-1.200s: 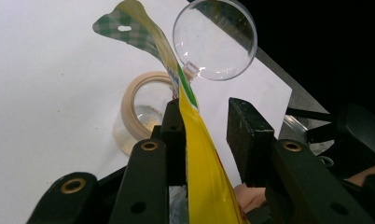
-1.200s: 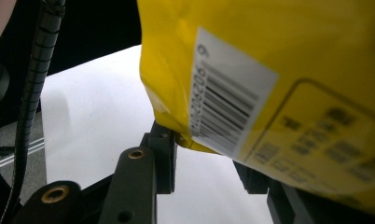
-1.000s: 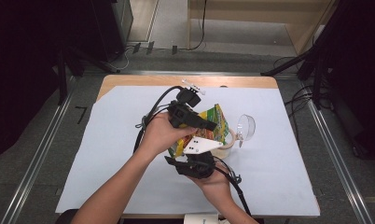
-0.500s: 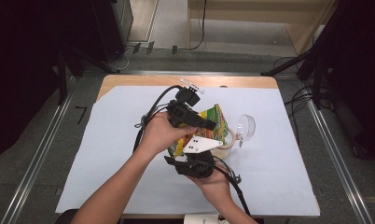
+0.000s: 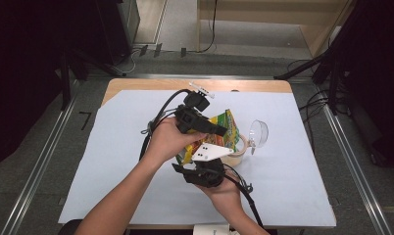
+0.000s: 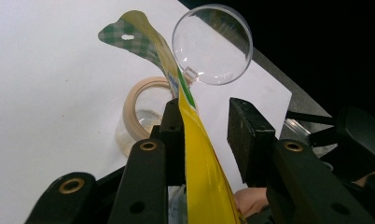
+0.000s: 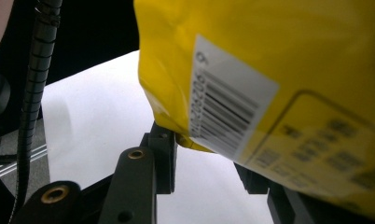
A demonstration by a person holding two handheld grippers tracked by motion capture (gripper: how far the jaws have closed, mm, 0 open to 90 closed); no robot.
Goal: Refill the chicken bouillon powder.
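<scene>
The bag (image 5: 223,131) (yellow and green, barcode on one face) is held up over the jar (image 5: 239,147), mid-table on the white sheet (image 5: 111,161).

Left gripper (image 5: 215,130) reaches in from the side of the bag away from the jar. In the left gripper view the bag (image 6: 199,154) runs edge-on between the jaws, lying against the left one; the right jaw stands apart from it, so the jaws are parted, not clamped. Past the bag's checked top, the jar (image 6: 141,116) stands upright w/ its tan rim, mouth open. The clear lid (image 6: 212,44) sits just beyond the jar, tipped up on edge.

Right gripper (image 5: 205,169) comes from below the bag, nearer the person than the jar. In the right gripper view the bag's (image 7: 279,79) bottom corner rests at the left jaw's tip; the right jaw is mostly hidden behind the bag, so can't tell if it's clenched on the bag or loose.

In the high view the lid (image 5: 258,134) lies just right of the jar.
</scene>
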